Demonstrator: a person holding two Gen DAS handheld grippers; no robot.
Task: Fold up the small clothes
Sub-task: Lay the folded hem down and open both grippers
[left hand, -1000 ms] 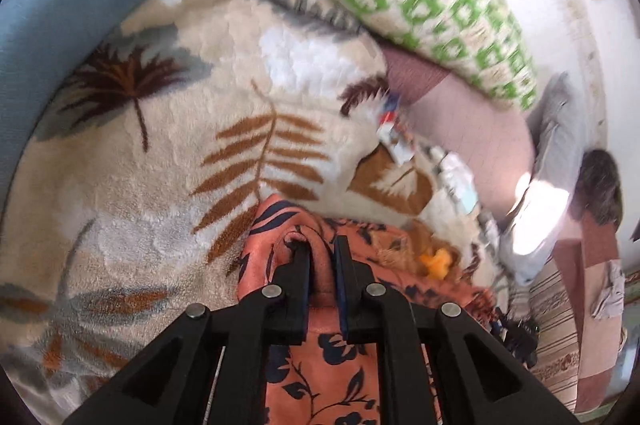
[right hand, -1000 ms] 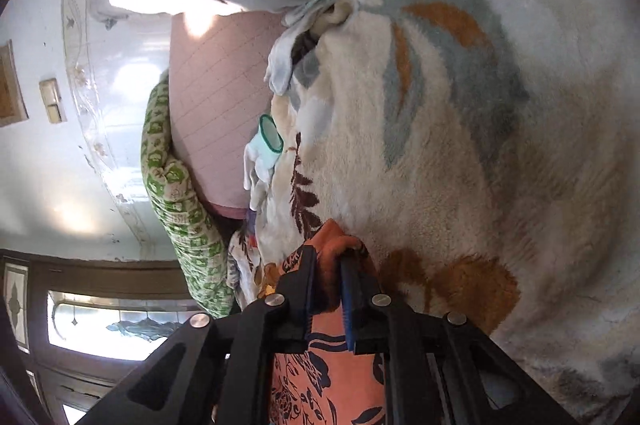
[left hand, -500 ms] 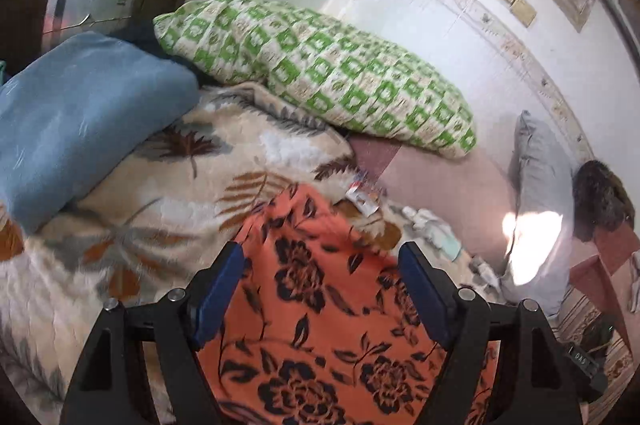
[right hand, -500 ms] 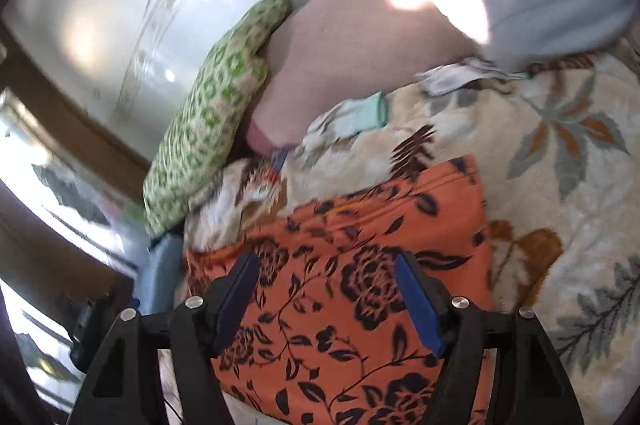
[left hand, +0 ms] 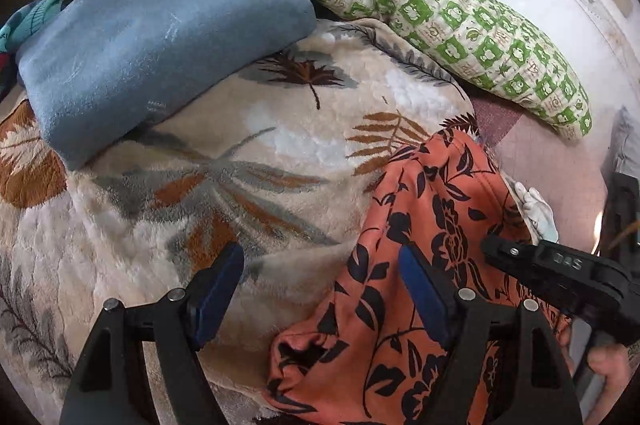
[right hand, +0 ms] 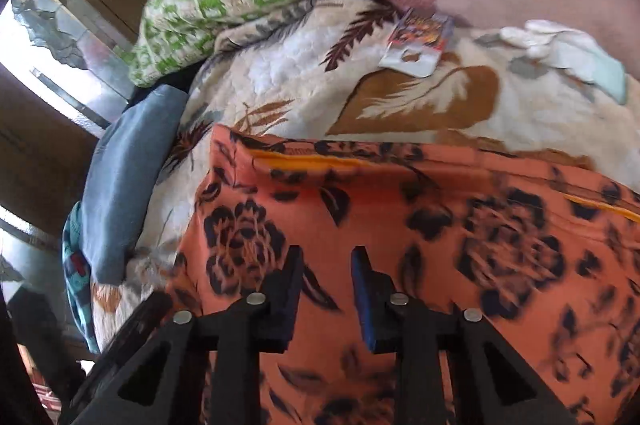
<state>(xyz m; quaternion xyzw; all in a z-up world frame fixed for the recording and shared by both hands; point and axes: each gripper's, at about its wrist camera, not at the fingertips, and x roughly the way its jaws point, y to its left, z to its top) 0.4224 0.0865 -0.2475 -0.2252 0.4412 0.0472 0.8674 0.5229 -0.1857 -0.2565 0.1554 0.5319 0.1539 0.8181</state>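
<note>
Orange floral garment (left hand: 432, 233) on leaf-print fleece blanket (left hand: 192, 193), green checked pillow (left hand: 432, 9) by wall; left gripper (left hand: 320, 285) wide open, empty; right gripper (right hand: 326, 289) closing, nothing gripped.

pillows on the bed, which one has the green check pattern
The long pillow against the wall; the blue pillow beside it is plain.

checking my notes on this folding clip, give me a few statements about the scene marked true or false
1. The orange floral garment lies on a leaf-patterned blanket. True.
2. The left gripper is clamped on the garment. False: its jaws stand wide apart, gripping nothing.
3. A blue folded cloth rests on the blanket. True.
4. The green checked pillow covers the garment. False: it lies apart, beyond the blanket.
5. The right gripper is over bare blanket. False: it is over the garment, jaws closing.
</note>
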